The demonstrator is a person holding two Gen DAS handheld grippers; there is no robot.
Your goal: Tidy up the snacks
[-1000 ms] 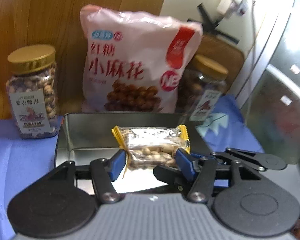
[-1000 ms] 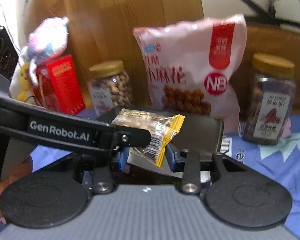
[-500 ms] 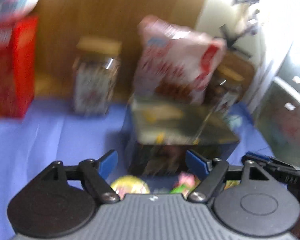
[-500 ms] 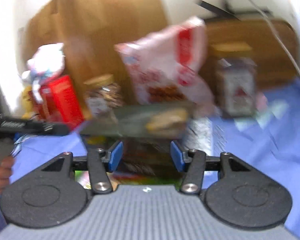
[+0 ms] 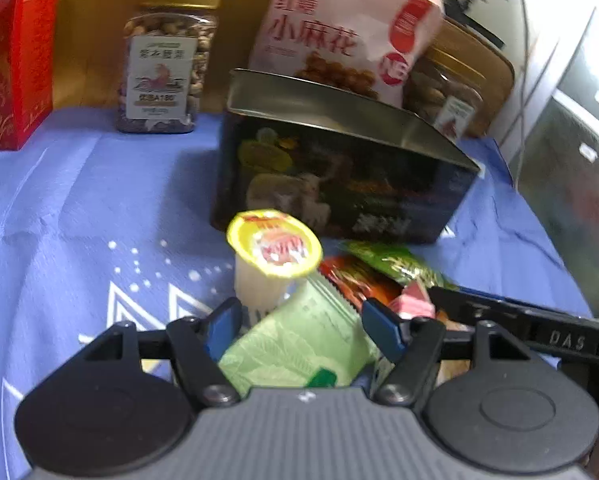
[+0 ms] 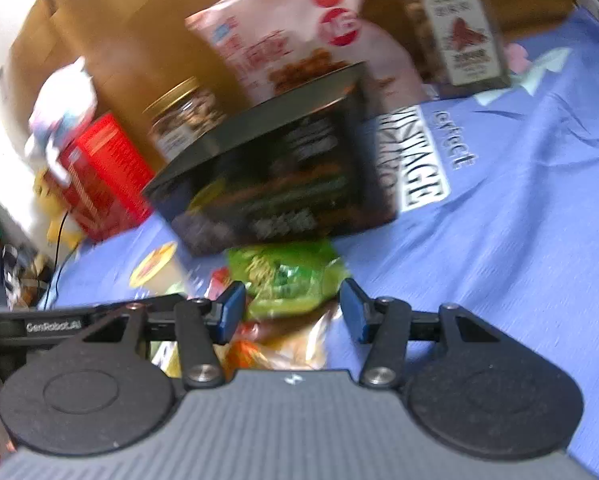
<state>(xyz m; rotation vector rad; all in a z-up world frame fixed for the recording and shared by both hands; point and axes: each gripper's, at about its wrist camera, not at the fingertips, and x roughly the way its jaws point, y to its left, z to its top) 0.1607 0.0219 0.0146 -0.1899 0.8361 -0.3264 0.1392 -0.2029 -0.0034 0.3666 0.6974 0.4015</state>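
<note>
A dark open tin box stands on the blue cloth; it also shows in the right wrist view. In front of it lies a pile of small snacks. My left gripper is open over a pale green packet, next to a jelly cup with a yellow lid, a red packet and a green packet. My right gripper is open, its jaws on either side of the green packet, above orange and tan packets.
Behind the tin stand a pink snack bag, a gold-lidded nut jar, a second jar and a red box against a wooden panel. The right gripper's arm reaches in from the right.
Both grippers let go of the nut packets at the tin, pulled back and dropped low to the snack pile in front of it. Both are now open and empty.
</note>
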